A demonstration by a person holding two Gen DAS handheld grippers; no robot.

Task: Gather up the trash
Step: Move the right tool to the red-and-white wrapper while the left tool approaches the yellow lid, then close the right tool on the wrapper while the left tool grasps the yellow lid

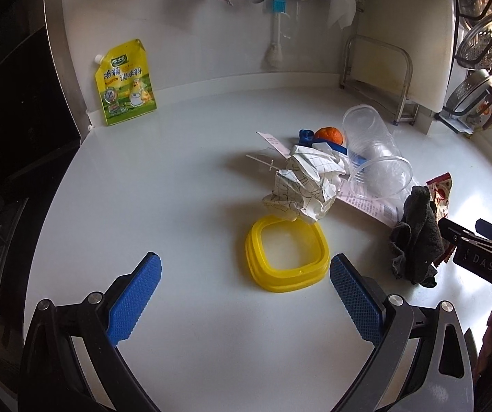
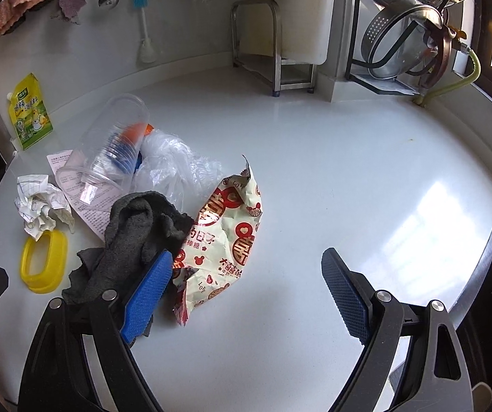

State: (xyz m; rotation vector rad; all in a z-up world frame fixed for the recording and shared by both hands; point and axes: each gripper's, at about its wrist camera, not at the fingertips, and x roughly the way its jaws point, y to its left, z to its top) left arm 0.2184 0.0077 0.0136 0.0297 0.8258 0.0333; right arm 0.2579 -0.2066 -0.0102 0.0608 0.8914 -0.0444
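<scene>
White counter [image 2: 314,178], trash pile, candy wrapper [image 2: 225,240] before open right claw [image 2: 246,285]

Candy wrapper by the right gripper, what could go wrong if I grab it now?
1. The right gripper is open, and its left finger lies against the dark cloth, which overlaps the wrapper. Closing might pinch the cloth too.
2. The wrapper is crumpled and lies flat on the counter, so the pads may slide over it.
3. The clear cups lie tipped just behind and could roll if the pile is dragged.
</scene>
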